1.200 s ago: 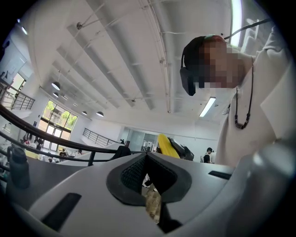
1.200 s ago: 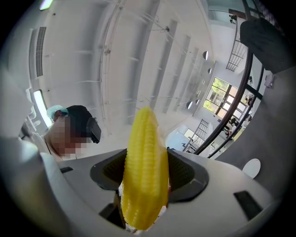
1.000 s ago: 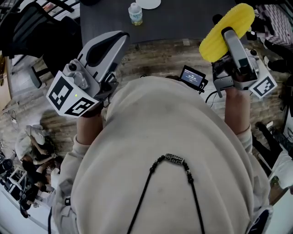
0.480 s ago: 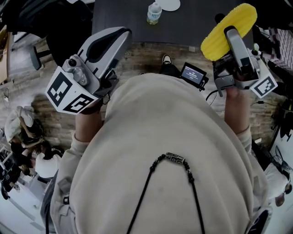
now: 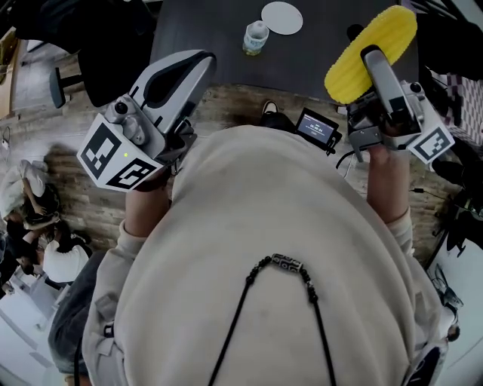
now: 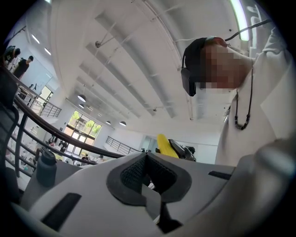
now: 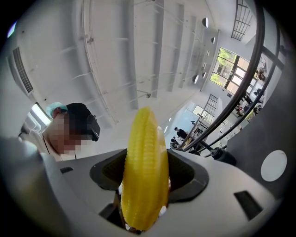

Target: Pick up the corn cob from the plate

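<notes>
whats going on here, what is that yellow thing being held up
A person is holding a tool in each hand, both raised in front of the chest. The right tool is shut on a yellow corn cob, which is up in the air, clear of everything. The left tool is shut with nothing in it. On the dark table ahead sit a white plate with nothing on it and a small bottle, so the cob is already off the plate.

Both forearms raised, grippers tilted upward. Left gripper (image 5: 198, 62): jaws together, nothing between them. Right gripper (image 5: 368, 56): jaws clamped on a corn cob (image 5: 391, 29) projecting past their tips.
</notes>
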Action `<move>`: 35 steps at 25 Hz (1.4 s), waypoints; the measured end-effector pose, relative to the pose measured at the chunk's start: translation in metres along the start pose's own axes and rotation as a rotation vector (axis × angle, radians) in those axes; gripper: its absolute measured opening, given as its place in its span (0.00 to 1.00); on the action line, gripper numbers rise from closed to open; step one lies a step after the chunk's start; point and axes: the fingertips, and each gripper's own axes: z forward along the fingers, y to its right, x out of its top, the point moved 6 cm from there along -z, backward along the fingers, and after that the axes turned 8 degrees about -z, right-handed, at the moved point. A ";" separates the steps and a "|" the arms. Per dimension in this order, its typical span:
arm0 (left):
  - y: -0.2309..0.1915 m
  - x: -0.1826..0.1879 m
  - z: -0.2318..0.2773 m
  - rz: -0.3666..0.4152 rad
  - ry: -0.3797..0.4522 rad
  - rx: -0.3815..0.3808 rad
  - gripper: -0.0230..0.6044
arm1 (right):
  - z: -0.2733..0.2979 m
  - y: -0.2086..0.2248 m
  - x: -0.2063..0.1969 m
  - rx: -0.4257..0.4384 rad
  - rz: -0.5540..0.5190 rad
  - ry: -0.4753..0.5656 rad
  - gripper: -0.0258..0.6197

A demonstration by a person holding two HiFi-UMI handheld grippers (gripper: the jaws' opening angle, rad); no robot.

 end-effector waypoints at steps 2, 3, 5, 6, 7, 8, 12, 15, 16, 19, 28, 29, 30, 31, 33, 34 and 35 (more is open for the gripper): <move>0.007 0.009 -0.004 0.012 0.009 0.012 0.04 | 0.003 -0.006 0.004 0.002 -0.007 -0.007 0.44; 0.011 0.013 -0.005 0.018 0.009 0.018 0.04 | 0.005 -0.010 0.006 0.009 -0.003 -0.003 0.44; 0.018 0.019 -0.010 0.024 0.006 0.031 0.04 | 0.009 -0.014 0.008 0.023 0.012 0.006 0.44; 0.022 0.020 -0.012 0.028 0.004 0.036 0.04 | 0.009 -0.015 0.007 0.030 0.016 0.004 0.44; 0.025 0.017 -0.013 0.033 0.004 0.041 0.04 | 0.008 -0.014 0.005 0.038 0.016 0.000 0.44; 0.028 0.012 -0.013 0.042 0.004 0.045 0.04 | 0.005 -0.012 0.002 0.048 0.014 -0.004 0.44; 0.039 -0.026 -0.011 0.073 0.016 0.052 0.04 | -0.019 0.003 -0.016 0.084 0.007 -0.016 0.44; 0.049 -0.043 -0.011 0.088 0.018 0.061 0.04 | -0.030 0.007 -0.023 0.107 0.001 -0.026 0.44; 0.053 -0.044 -0.013 0.095 0.020 0.066 0.04 | -0.030 0.005 -0.023 0.116 -0.007 -0.030 0.44; 0.061 -0.036 -0.017 0.108 0.013 0.084 0.04 | -0.029 0.000 -0.017 0.134 -0.016 -0.024 0.44; 0.069 -0.034 0.022 0.088 -0.075 0.080 0.04 | -0.075 0.038 0.004 0.071 0.021 0.056 0.44; 0.067 -0.034 0.023 0.084 -0.081 0.079 0.04 | -0.078 0.040 0.005 0.060 0.020 0.067 0.44; 0.065 -0.033 0.025 0.079 -0.085 0.076 0.04 | -0.079 0.042 0.006 0.051 0.019 0.076 0.44; 0.062 -0.032 0.026 0.073 -0.089 0.071 0.04 | -0.080 0.043 0.007 0.045 0.017 0.083 0.44; 0.057 -0.029 0.030 0.064 -0.094 0.052 0.04 | -0.080 0.043 0.008 0.030 0.010 0.090 0.44; 0.054 -0.028 0.032 0.060 -0.097 0.036 0.04 | -0.081 0.041 0.008 0.020 0.002 0.092 0.44; 0.052 -0.027 0.035 0.057 -0.101 0.018 0.04 | -0.082 0.040 0.008 0.008 -0.008 0.095 0.44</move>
